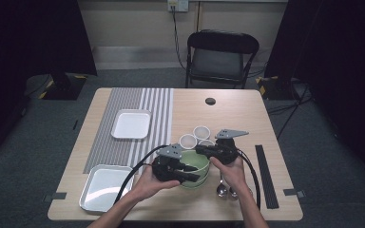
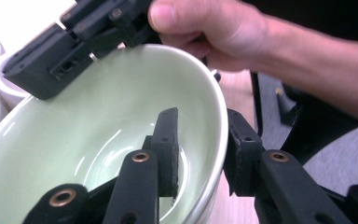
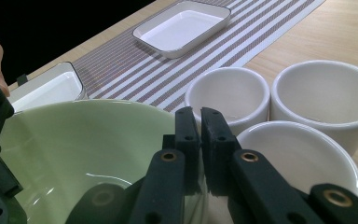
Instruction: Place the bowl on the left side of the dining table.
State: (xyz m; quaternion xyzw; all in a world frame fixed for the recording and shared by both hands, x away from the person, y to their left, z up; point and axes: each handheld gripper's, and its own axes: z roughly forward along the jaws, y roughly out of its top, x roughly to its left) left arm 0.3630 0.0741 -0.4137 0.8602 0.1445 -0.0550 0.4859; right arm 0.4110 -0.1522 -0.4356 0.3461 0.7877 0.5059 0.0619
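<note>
A pale green bowl (image 1: 196,162) sits near the table's front edge, between both hands. My left gripper (image 1: 196,174) straddles its near rim, with one jaw inside the bowl (image 2: 98,116) and one outside. The inner pad (image 2: 168,140) stands off the wall, so the left gripper (image 2: 203,116) is open. My right gripper (image 1: 199,150) is shut on the far rim of the bowl (image 3: 84,140), its jaws (image 3: 200,114) pinched nearly together. The right gripper (image 2: 51,60) also appears at the far rim in the left gripper view.
Three white cups (image 3: 227,93) (image 3: 326,93) (image 3: 298,163) stand just beyond the bowl. Two white trays (image 1: 131,124) (image 1: 105,186) lie on the left, on or beside a striped mat (image 1: 157,109). Spoons (image 1: 221,189) lie right of the bowl. A chair (image 1: 221,52) stands behind the table.
</note>
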